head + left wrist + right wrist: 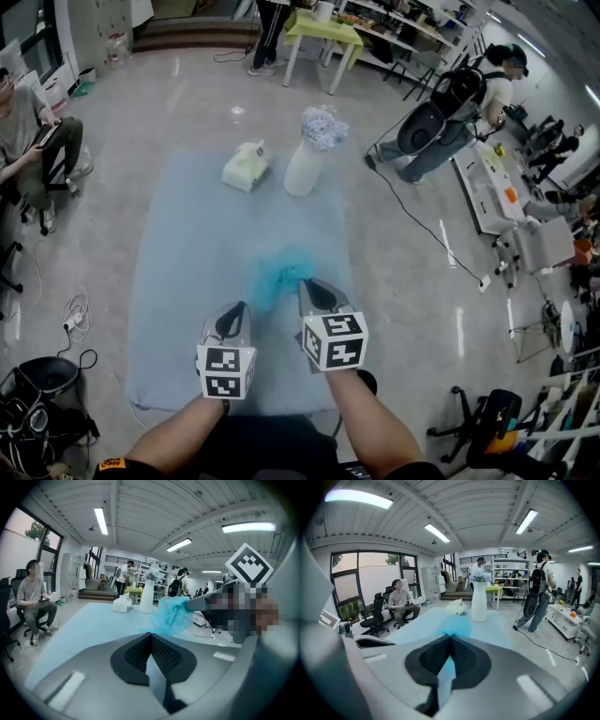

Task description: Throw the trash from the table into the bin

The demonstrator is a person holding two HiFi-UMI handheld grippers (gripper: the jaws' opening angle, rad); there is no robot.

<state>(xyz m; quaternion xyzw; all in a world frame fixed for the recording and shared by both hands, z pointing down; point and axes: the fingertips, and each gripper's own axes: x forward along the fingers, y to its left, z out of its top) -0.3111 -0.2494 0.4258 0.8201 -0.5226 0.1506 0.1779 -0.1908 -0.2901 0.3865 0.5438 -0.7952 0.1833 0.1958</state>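
- The table (pixel 178 281), under a pale blue cloth, runs away from us.
- The white bin (pixel 303 167) stands at its far end beside a tissue box (pixel 247 167), already heaped with crumpled paper.
- Our right tongs (pixel 310 285) are clamped shut on the blue wad (pixel 279 279), which looks clear of the cloth at the near end; we judge this the carrying step.
- Our left tongs (pixel 238 311) are closed on nothing, just beside.
- Next, we would need to reach over the bin's mouth before letting go.
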